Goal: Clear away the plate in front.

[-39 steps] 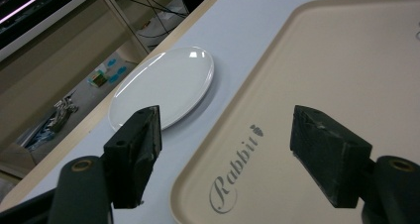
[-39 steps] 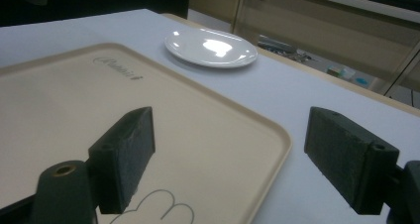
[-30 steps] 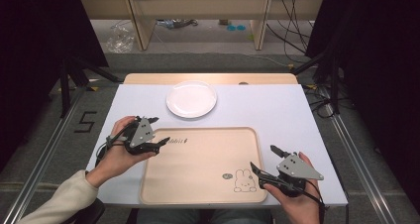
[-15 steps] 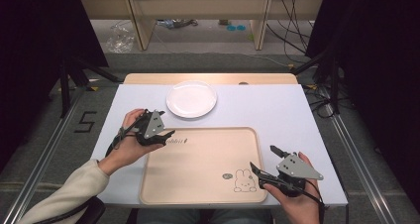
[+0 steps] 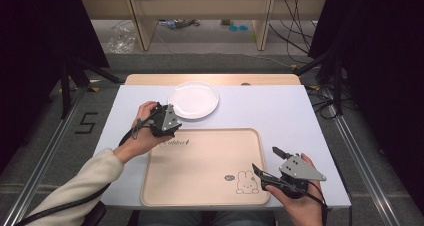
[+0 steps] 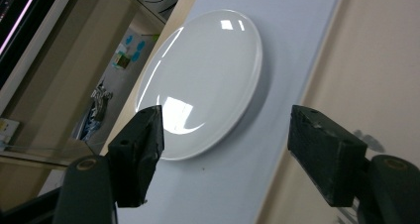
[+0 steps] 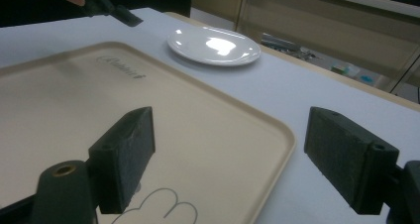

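Observation:
A white plate (image 5: 194,100) lies on the pale blue table cover, just beyond a beige tray (image 5: 205,166) with a rabbit drawing. My left gripper (image 5: 172,123) hovers at the tray's far left corner, close to the plate's near left rim. In the left gripper view it (image 6: 228,130) is open and empty, aimed at the plate (image 6: 203,80) just ahead. My right gripper (image 5: 265,159) is held over the tray's near right corner. Its jaws stand wide apart with nothing between them (image 7: 233,144), above the tray (image 7: 148,115), with the plate (image 7: 214,45) farther off.
The table cover (image 5: 300,116) has bare room to the right of the plate and tray. A wooden strip (image 5: 210,79) runs along the far edge. Beyond it are a shelf unit, cables and dark curtains. The left hand's gripper (image 7: 111,8) reaches in at the right gripper view's top left.
My left gripper has moved forward and to the right, from the tray's left edge up toward the plate. The right gripper has stayed where it was.

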A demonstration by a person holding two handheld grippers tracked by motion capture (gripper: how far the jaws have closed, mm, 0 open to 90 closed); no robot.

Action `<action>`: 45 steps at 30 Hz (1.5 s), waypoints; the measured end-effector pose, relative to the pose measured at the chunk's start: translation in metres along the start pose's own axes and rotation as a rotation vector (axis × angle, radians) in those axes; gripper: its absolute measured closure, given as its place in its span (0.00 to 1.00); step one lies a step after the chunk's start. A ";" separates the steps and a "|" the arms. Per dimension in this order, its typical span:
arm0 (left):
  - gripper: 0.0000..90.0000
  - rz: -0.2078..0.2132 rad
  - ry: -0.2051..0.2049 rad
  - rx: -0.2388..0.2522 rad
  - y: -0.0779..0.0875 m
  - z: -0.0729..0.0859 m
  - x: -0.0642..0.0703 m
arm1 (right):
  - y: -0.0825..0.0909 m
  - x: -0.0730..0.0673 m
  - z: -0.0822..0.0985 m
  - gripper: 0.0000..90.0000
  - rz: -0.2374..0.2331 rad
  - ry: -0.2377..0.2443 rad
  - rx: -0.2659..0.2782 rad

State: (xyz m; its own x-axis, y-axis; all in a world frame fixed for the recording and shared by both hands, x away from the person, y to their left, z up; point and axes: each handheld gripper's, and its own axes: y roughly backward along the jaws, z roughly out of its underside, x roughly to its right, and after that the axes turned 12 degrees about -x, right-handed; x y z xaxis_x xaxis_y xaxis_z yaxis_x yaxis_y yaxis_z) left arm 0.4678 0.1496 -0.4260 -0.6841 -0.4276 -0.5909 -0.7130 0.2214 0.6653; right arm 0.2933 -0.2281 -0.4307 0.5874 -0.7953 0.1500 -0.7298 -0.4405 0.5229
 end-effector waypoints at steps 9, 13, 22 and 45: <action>0.35 0.003 -0.054 -0.020 -0.019 -0.016 -0.001 | 0.000 0.000 0.000 0.23 -0.007 0.001 -0.004; 0.36 0.011 -0.058 -0.040 -0.028 -0.018 -0.001 | -0.001 0.000 0.000 0.23 -0.008 -0.003 -0.002; 0.38 0.014 -0.099 -0.093 -0.047 -0.026 -0.002 | -0.001 0.000 0.001 0.23 -0.009 -0.003 -0.004; 0.42 0.013 -0.172 -0.193 -0.086 -0.035 0.006 | -0.002 0.001 0.001 0.24 -0.017 -0.004 -0.015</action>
State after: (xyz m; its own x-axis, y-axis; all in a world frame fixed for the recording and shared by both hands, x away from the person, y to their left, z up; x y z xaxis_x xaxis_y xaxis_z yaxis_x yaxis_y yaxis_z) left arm 0.5300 0.0971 -0.4708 -0.7212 -0.2670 -0.6392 -0.6725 0.0480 0.7386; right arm 0.2943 -0.2285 -0.4325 0.5984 -0.7892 0.1379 -0.7143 -0.4476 0.5380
